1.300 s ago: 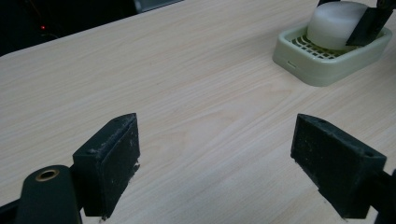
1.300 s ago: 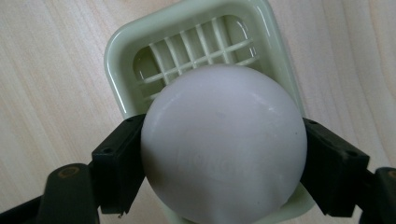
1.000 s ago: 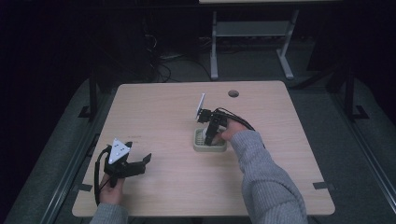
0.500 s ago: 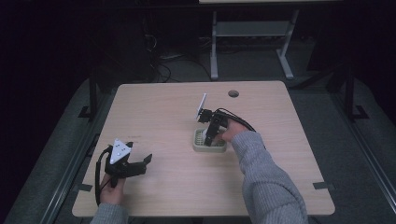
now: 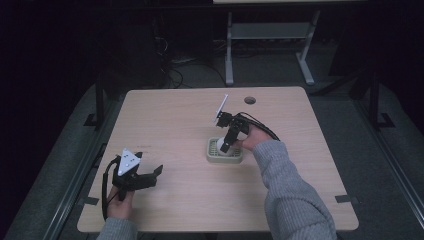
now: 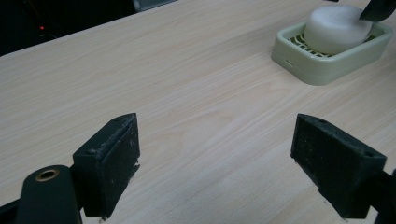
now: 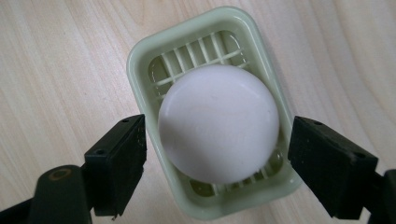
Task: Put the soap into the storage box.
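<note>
- Two grippers are at work over a pale wooden table (image 5: 175,120).
- Right gripper (image 7: 215,161) hangs over a pale green soap dish (image 7: 140,70) — its jaws stand apart, one on each side of the round white soap bar (image 7: 218,122), with a gap showing at either side.
- Soap bar lies in the dish on its slatted floor, right of the table's middle.
- Left gripper (image 6: 219,158) sits near the table's front left corner — jaws wide apart, nothing between them, well apart from the dish.
</note>
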Motion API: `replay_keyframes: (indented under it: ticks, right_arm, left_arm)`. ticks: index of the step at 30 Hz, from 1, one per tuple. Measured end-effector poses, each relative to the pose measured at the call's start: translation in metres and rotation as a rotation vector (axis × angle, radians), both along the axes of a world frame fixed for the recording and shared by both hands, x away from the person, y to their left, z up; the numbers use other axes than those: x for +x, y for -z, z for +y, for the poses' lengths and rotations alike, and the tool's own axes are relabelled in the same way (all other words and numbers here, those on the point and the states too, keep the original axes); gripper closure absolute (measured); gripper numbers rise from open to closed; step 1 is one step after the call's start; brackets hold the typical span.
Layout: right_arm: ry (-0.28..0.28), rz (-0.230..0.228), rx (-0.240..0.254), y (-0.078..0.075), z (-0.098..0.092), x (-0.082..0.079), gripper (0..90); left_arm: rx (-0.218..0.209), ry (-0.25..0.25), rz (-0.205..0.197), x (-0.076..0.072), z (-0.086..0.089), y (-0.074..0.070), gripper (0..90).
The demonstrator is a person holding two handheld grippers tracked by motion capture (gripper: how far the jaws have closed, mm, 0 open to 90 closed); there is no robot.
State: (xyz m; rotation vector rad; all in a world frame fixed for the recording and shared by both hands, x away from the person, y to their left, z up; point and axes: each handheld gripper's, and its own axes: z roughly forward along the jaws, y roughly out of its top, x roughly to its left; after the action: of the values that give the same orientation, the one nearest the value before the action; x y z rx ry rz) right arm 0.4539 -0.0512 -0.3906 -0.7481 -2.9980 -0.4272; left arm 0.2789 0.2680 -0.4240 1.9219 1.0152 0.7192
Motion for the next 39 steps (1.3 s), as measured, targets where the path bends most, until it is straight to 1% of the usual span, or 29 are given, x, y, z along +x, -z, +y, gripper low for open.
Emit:
replay_keyframes:
  ticks: [8, 9, 18, 22, 31, 34, 36, 38, 39]
  right_arm:
    - [0.014, -0.011, 0.018, -0.009, -0.009, -0.005, 18.9]
    - [0.014, -0.019, 0.021, -0.011, -0.012, -0.007, 19.0]
    - [0.024, -0.026, 0.033, -0.019, -0.023, -0.015, 19.0]
    - [0.031, -0.033, 0.048, -0.022, -0.031, -0.018, 19.2]
    - [0.056, -0.044, 0.071, -0.025, -0.051, -0.028, 19.6]
    - [0.063, -0.040, 0.068, -0.025, -0.054, -0.030, 19.6]
    - [0.063, -0.043, 0.072, -0.026, -0.056, -0.031, 19.8]
    - [0.063, -0.048, 0.078, -0.027, -0.058, -0.033, 19.9]
    - [0.065, -0.043, 0.080, -0.027, -0.059, -0.034, 20.1]
  left_arm:
    - [-0.006, -0.002, 0.000, 0.000, -0.001, 0.000, 15.2]
    - [0.005, 0.001, 0.003, 0.000, 0.000, 0.000, 15.2]
    - [0.004, 0.001, 0.000, 0.000, -0.001, 0.000, 15.2]
    - [0.007, 0.003, -0.001, 0.000, -0.001, 0.000, 15.2]
    - [0.008, 0.005, 0.001, 0.000, -0.002, 0.000, 15.2]
    - [0.008, 0.005, 0.000, 0.000, -0.002, 0.000, 15.2]
    - [0.011, 0.003, 0.000, 0.000, -0.002, 0.000, 15.2]
    - [0.006, 0.003, 0.000, 0.000, -0.001, 0.000, 15.2]
    - [0.007, 0.002, -0.001, 0.000, -0.001, 0.000, 15.3]
